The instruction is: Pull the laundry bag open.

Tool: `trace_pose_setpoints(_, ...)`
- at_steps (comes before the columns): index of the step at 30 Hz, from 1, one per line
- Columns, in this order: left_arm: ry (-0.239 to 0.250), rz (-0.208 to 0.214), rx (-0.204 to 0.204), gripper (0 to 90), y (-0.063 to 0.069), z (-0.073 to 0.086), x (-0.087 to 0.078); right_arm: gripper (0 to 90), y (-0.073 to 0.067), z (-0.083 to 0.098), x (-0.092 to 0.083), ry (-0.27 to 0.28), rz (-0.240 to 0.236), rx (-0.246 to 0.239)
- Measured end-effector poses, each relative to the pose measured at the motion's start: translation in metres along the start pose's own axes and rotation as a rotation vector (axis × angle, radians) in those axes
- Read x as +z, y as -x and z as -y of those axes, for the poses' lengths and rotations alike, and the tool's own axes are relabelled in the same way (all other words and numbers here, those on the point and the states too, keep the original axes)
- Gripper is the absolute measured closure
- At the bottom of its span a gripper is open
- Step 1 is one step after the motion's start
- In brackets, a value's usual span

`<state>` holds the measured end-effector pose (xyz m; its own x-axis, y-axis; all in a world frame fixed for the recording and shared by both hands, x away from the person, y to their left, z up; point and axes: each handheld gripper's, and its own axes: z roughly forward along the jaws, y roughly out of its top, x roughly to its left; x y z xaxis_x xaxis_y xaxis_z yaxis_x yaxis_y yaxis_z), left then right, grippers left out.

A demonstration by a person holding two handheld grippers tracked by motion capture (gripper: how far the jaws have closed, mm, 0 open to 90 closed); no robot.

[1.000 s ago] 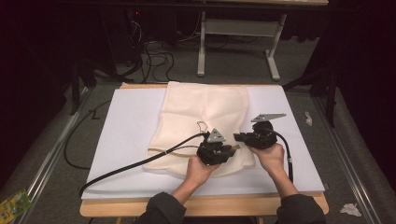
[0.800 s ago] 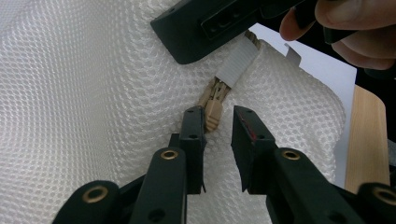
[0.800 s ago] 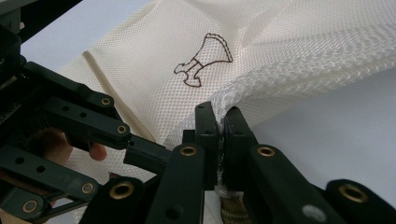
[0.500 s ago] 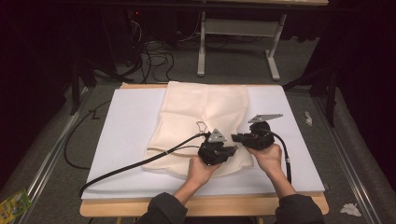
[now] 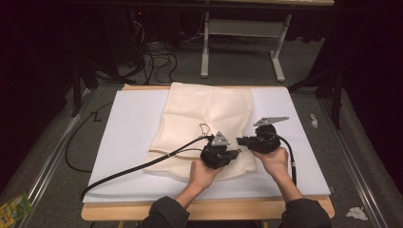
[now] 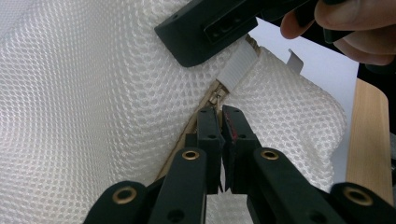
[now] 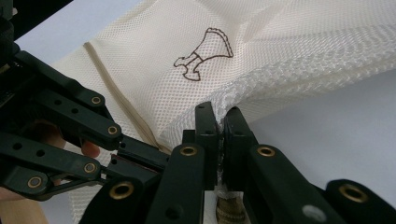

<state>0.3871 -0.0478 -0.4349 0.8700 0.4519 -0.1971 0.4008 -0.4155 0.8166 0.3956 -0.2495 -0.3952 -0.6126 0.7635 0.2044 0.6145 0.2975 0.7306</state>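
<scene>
Mesh bag (image 6: 93, 93): its zipper (image 6: 187, 135) runs straight out from the left gripper (image 6: 223, 114), jaws just closed, seemingly on the pull, while the right gripper (image 7: 219, 116) pinches the mesh edge.

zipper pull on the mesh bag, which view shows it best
The left gripper view: the zipper pull sits close up at the left claw tips. The right gripper view gives the zipper line of the mesh bag; the high view is too far.
</scene>
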Motion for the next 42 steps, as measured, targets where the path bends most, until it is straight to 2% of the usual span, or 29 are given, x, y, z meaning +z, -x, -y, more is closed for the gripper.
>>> trace_pose_setpoints(7, -0.006, -0.010, 0.008, 87.0, 0.000, 0.000, -0.006, 88.8, 0.001, 0.002, -0.001, -0.003, 0.003, -0.009)
trace_pose_setpoints(17, -0.005, -0.004, -0.013, 87.1, -0.003, 0.003, -0.011, 88.9, 0.000, 0.003, 0.000, -0.005, -0.002, -0.026)
trace_pose_setpoints(19, -0.016, -0.027, -0.011, 87.1, -0.004, 0.004, -0.012, 89.1, 0.000, 0.003, 0.000, 0.001, 0.007, -0.029)
trace_pose_setpoints(22, -0.014, -0.026, -0.038, 87.1, -0.009, 0.009, -0.016, 89.1, 0.004, 0.003, -0.006, 0.010, 0.009, -0.017)
trace_pose_setpoints(34, -0.021, -0.035, -0.022, 87.1, -0.010, 0.011, -0.022, 89.1, 0.004, 0.006, -0.004, 0.004, 0.006, -0.022)
trace_pose_setpoints(42, -0.028, -0.038, -0.027, 87.1, -0.012, 0.014, -0.024, 89.1, 0.006, 0.007, -0.005, 0.005, 0.005, -0.026)
